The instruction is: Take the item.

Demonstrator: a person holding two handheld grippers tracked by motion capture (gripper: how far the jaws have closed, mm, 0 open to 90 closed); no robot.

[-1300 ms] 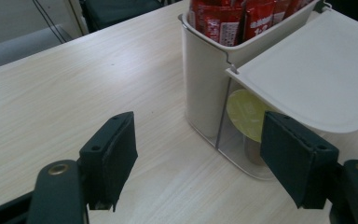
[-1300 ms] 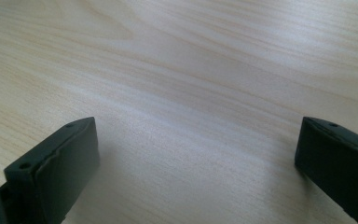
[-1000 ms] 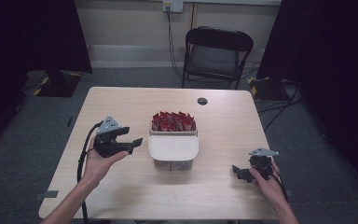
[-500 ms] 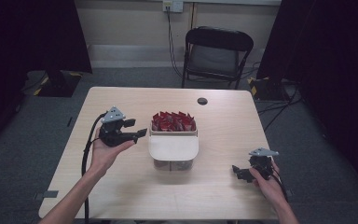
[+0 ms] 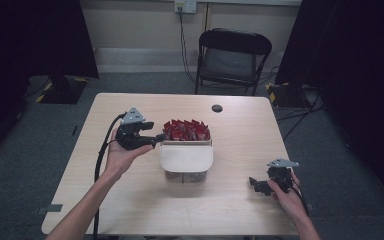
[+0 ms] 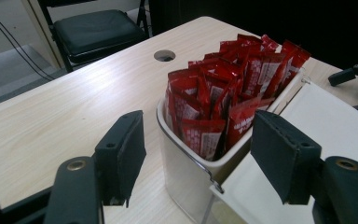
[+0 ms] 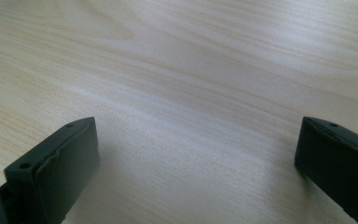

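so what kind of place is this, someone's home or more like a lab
More likely a lab or recording studio than a home. Black curtains hang on both sides, a lone folding chair faces a bare wooden table, and cables run from a wall outlet across the grey carpet.

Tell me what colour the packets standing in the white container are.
Red, with pale printed labels. The packets show best in the left gripper view.

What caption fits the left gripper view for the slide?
Open left claw poised at the near corner of a white container packed with upright red sachets on a wooden table.
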